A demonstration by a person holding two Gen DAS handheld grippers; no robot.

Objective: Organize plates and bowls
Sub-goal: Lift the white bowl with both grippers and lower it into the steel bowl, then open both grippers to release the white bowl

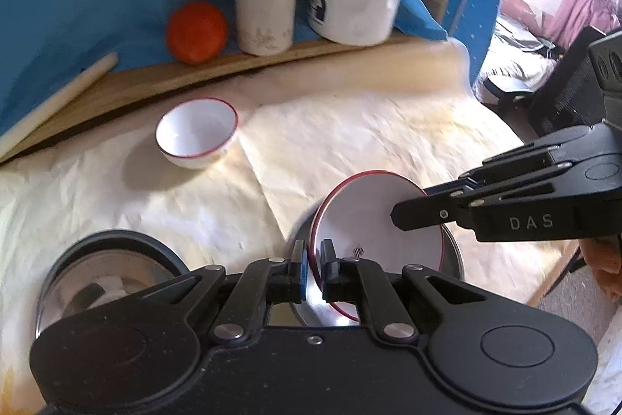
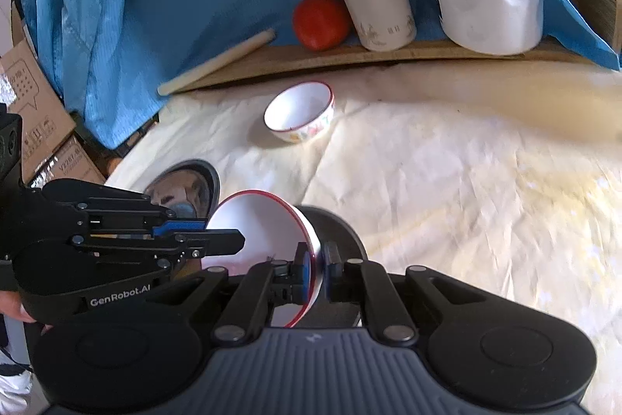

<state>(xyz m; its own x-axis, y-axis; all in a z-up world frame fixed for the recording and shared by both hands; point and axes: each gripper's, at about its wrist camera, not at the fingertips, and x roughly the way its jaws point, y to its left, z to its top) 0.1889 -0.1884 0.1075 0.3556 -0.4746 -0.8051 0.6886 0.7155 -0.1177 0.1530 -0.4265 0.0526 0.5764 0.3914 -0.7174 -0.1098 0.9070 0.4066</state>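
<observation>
Desk (image 1: 388, 127): covered by a crumpled cream sheet.
Steel bowl (image 1: 101, 275): on the desk's near left.
Held bowl (image 1: 373, 216): white, red-rimmed, tilted above a steel dish, gripped on opposite rim edges.
Second bowl (image 1: 196, 133): upright, farther back on the sheet.
Left claw (image 1: 313, 269): clamped on the held bowl's rim.
Right claw (image 2: 317, 269): clamped on the opposite rim.

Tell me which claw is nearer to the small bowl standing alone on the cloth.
Neither is clearly nearer. The left claw and right claw are both shut on opposite rims of the same red-rimmed bowl, well short of the small bowl, which stands untouched beyond them.
</observation>
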